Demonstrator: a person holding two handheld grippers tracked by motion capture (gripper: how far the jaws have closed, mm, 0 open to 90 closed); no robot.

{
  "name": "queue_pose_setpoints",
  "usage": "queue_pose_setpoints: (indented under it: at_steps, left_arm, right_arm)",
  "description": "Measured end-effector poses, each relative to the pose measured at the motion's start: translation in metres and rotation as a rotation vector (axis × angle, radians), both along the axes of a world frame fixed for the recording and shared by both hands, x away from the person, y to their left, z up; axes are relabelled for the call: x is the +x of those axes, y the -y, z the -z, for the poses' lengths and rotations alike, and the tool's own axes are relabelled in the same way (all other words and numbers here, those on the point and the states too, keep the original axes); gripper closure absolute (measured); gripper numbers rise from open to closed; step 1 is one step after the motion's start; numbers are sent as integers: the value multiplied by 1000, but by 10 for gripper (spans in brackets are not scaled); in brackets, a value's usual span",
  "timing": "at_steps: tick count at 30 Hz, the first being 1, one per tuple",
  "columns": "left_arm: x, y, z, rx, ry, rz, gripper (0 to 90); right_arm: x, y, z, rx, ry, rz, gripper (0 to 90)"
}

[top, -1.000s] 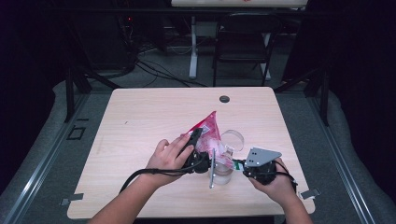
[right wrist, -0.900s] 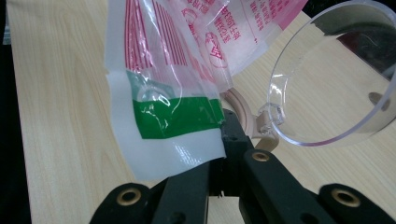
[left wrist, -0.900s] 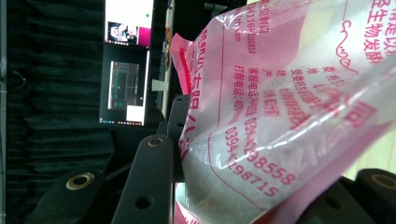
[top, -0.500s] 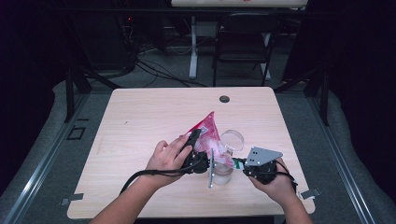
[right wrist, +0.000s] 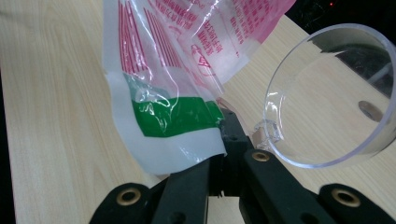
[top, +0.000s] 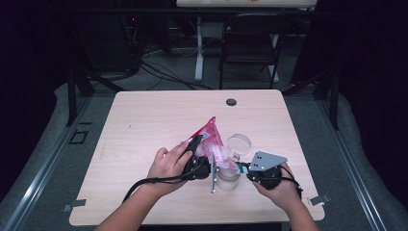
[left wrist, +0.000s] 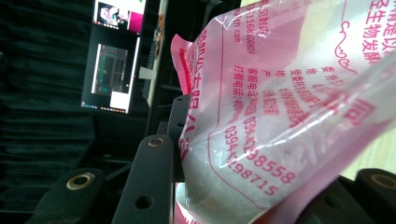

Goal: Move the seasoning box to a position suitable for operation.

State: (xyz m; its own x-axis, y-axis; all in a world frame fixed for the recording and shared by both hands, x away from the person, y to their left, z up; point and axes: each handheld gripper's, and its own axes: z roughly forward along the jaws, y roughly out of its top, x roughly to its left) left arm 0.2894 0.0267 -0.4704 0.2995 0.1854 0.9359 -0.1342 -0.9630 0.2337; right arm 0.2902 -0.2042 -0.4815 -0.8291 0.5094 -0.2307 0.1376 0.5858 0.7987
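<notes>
Crinkled pink-printed clear plastic bag (top: 210, 139), green-striped edge, raised beside open clear jar (top: 227, 177)

- Left forearm entering from the bottom edge, angled up and to the right, hand (top: 169, 163) wrapped over the left hand-held gripper (top: 208, 166).
- Left jaws part-way apart, pressed on thin pink film.
- Right forearm entering from the bottom right, hand (top: 279, 190) cupped under the right hand-held gripper (top: 240, 168), grey plate on top.
- Right jaws pressed together, pinching a film edge.
- Both tips pointed toward each other, close, 2 hands low over the worktop.
</notes>
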Motion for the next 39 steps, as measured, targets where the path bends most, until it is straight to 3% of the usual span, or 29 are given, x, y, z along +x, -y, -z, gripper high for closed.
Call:
queue_pose_setpoints:
  at_steps: [2,9,24,35,39]
  left_arm:
    - [0,-1,2,-8,-4,-2,709]
    - [4,-7,4,-95,-64,-33,712]
    - [2,-12,12,-132,-95,-48,713]
    - [0,-19,21,-195,-135,-68,712]
    - [-1,-20,25,-198,-138,-73,712]
  right_arm:
    - [0,-1,0,3,5,3,900]
    - [2,-6,-1,7,16,13,900]
    - [2,-9,-3,28,36,32,900]
    - [1,-14,-7,36,52,29,900]
    - [1,-15,-7,42,56,32,900]
